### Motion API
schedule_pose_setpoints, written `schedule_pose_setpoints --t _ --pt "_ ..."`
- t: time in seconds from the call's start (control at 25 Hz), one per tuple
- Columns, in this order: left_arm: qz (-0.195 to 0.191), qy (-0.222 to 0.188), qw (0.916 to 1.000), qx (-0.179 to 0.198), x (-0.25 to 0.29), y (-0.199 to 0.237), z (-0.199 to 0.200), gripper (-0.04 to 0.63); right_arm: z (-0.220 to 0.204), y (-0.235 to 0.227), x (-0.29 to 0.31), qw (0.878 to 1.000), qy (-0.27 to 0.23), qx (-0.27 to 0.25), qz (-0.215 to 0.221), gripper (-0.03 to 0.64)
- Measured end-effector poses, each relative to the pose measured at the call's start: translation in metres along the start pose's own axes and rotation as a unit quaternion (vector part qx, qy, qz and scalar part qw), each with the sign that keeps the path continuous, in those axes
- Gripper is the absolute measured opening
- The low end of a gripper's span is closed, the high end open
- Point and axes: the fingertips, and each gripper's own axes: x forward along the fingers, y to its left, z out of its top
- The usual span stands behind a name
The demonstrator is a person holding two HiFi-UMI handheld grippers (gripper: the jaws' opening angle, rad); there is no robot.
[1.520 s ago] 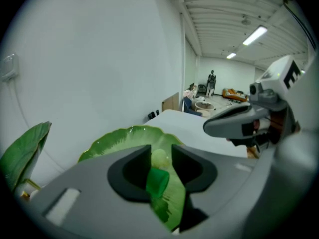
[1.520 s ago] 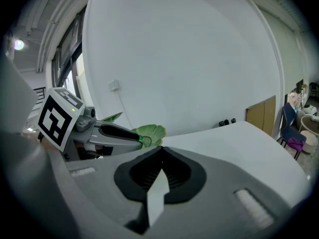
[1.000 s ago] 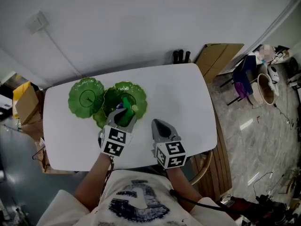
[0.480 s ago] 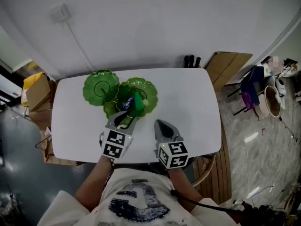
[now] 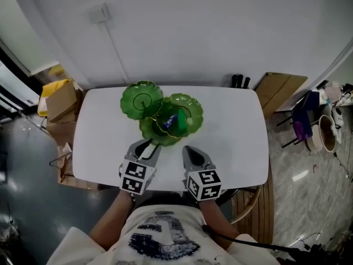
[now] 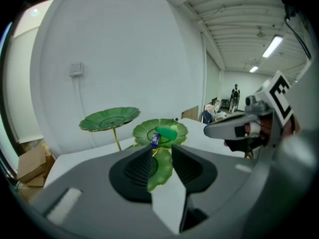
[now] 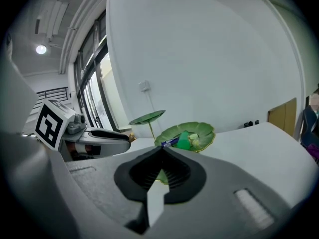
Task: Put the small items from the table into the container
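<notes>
A green lotus-leaf stand (image 5: 142,97) with three dishes stands on the white table (image 5: 231,131). Its right dish (image 5: 190,108) holds a green item (image 5: 180,121) and a small blue item (image 5: 169,121). My left gripper (image 5: 144,145) hangs just short of the low dish, open and empty. In the left gripper view the left gripper (image 6: 162,151) frames the low dish (image 6: 160,171), with the green item (image 6: 167,132) beyond. My right gripper (image 5: 187,148) is shut, empty, beside the left. The right gripper view shows the right gripper (image 7: 162,151) pointing at the dish (image 7: 199,131) with the green item (image 7: 184,140).
Cardboard boxes (image 5: 59,99) stand on the floor left of the table. Flat cardboard (image 5: 284,90) and dark bottles (image 5: 240,81) lean at the wall on the right. A chair (image 5: 303,117) stands farther right. A wooden chair (image 5: 245,203) sits under the near right edge.
My left gripper has drawn back from the right dish toward the table's near edge, the green item staying in the dish. The right gripper drew back alongside it.
</notes>
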Motion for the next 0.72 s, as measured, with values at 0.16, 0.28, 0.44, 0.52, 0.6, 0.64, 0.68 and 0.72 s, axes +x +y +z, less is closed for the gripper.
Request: schedule_pose_setpoints --t 0.16,0.28,0.44,0.52,0.6,0.64,0.68,0.72 --pt "0.001 -0.007 1.0 -0.006 -0.02 0.011 -0.012 0.114 -0.003 0.024 0.001 1.0 0.002 -0.01 -0.001 0.0" --pt "-0.001 -0.01 0.9999 -0.01 -0.039 0.021 -0.022 0.114 -0.007 0.046 0.0 1.0 0.005 -0.015 -0.005 0.0" --pt "0.002 -0.014 0.9998 -0.015 -0.069 0.037 -0.039 0.095 -0.017 0.082 -0.001 1.0 0.009 -0.022 -0.009 -0.002" --pt "0.005 -0.017 0.9997 -0.017 -0.085 0.045 -0.048 0.094 -0.022 0.1 -0.003 1.0 0.01 -0.024 -0.009 -0.001" --pt "0.009 -0.023 0.9995 -0.018 -0.1 0.054 -0.058 0.087 -0.027 0.119 -0.005 0.999 0.011 -0.029 -0.01 -0.002" --pt "0.01 -0.025 0.9995 -0.019 -0.107 0.057 -0.064 0.083 -0.03 0.128 -0.007 0.999 0.01 -0.032 -0.011 -0.002" --pt "0.01 -0.025 0.9994 -0.02 -0.115 0.058 -0.07 0.08 -0.033 0.136 -0.009 0.999 0.01 -0.035 -0.013 -0.002" --pt "0.008 -0.025 0.9994 -0.021 -0.123 0.059 -0.076 0.078 -0.037 0.144 -0.011 0.999 0.009 -0.037 -0.015 -0.002"
